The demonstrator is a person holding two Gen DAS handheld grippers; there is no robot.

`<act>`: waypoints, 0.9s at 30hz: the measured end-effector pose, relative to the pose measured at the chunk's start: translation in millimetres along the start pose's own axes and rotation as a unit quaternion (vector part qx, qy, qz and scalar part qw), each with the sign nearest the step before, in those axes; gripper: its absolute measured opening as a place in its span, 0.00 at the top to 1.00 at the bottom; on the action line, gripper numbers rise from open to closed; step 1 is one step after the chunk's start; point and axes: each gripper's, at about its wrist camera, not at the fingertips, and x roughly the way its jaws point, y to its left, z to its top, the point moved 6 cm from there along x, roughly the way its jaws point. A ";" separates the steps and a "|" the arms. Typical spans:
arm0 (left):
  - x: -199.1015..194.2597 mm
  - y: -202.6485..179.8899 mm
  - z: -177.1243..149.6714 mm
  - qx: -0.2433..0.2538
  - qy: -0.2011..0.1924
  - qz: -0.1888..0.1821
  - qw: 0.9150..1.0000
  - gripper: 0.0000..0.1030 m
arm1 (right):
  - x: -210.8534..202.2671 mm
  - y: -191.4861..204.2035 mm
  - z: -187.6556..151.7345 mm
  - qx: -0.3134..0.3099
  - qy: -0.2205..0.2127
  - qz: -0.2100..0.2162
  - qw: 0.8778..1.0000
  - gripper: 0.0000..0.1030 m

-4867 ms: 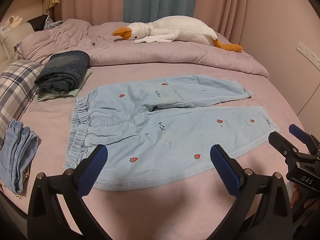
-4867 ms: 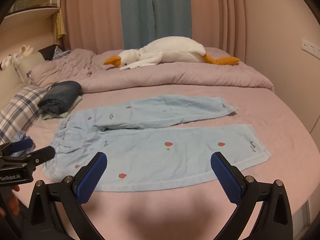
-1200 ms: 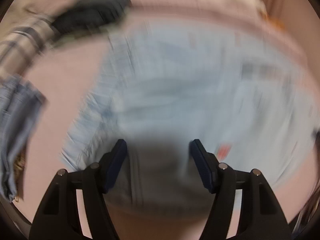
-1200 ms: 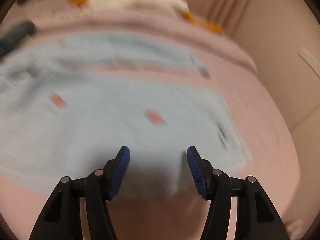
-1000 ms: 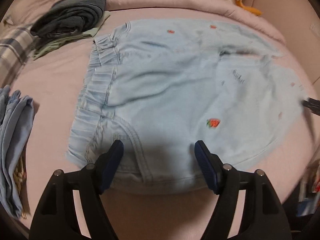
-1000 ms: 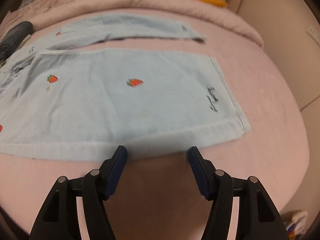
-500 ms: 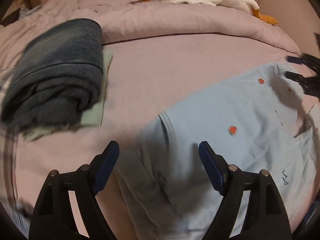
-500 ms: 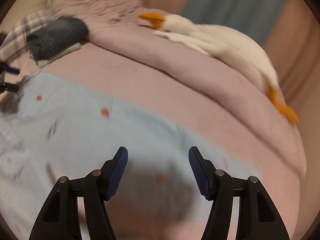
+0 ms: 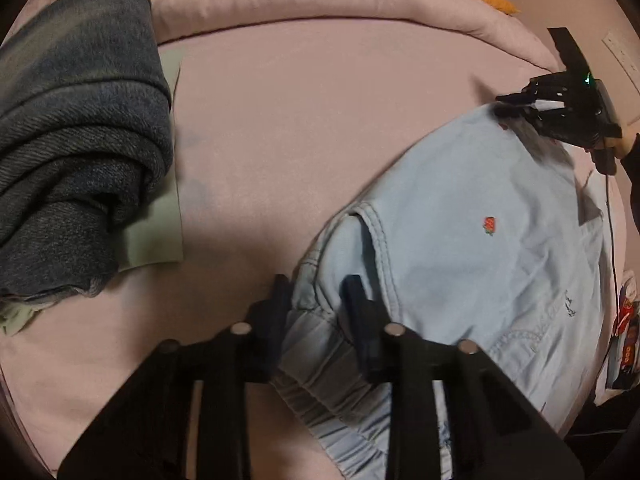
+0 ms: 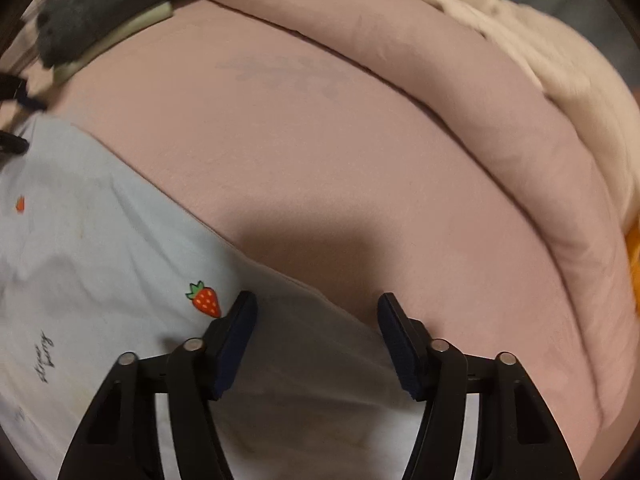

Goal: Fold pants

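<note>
right now the light blue pants point(image 9: 472, 240) lie flat on the pink bed point(image 9: 304, 128), their long axis running from the gathered waistband point(image 9: 320, 364) under the left hand-held gripper point(image 9: 318, 312) out toward the leg end under the right hand-held gripper point(image 10: 316, 340). the left jaws are closing, and the bunched waistband corner sits between them, apparently already pinched. the right jaws are closing too but stand spread, with the far edge of the leg cloth between them and not yet pressed. each hand is nearest its own end of the garment, so the coming move likely turns on that lengthwise line: waist end and leg end brought toward each other. a folded dark denim pile point(image 9: 76, 140) sits left of the waistband, well apart, and a white plush goose point(image 10: 560, 64) lies along the rolled duvet beyond.
</note>
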 end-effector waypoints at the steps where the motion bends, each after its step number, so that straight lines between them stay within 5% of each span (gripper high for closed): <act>1: -1.9 -1.5 -0.1 0.004 -0.003 0.009 1.000 0.77 | -2.5 5.9 0.8 -0.007 -0.004 0.007 1.000 0.88; 4: -9.2 -5.4 -0.5 0.013 -0.014 0.032 0.999 0.81 | -10.2 23.1 8.8 -0.040 -0.009 -0.037 0.998 0.96; 8: 11.2 -10.3 -4.4 0.018 -0.014 0.085 0.996 0.80 | -25.0 16.6 22.6 -0.005 -0.043 -0.056 0.997 0.97; 11: 14.2 -13.0 5.4 0.017 -0.019 0.117 0.993 0.82 | 5.5 28.8 10.2 -0.008 0.002 -0.078 0.997 0.98; 14: 4.1 -24.4 4.9 0.032 -0.027 0.149 0.988 0.91 | 7.1 40.2 13.7 -0.003 0.003 -0.117 0.993 0.98; 20: -63.7 -47.2 -12.5 0.021 -0.110 0.158 0.981 0.92 | -76.1 34.2 9.1 0.025 -0.087 -0.136 0.987 0.98; 27: -126.4 -110.4 -72.0 0.050 -0.177 0.172 0.968 0.92 | -170.2 57.0 -23.2 0.021 -0.167 -0.156 0.973 0.98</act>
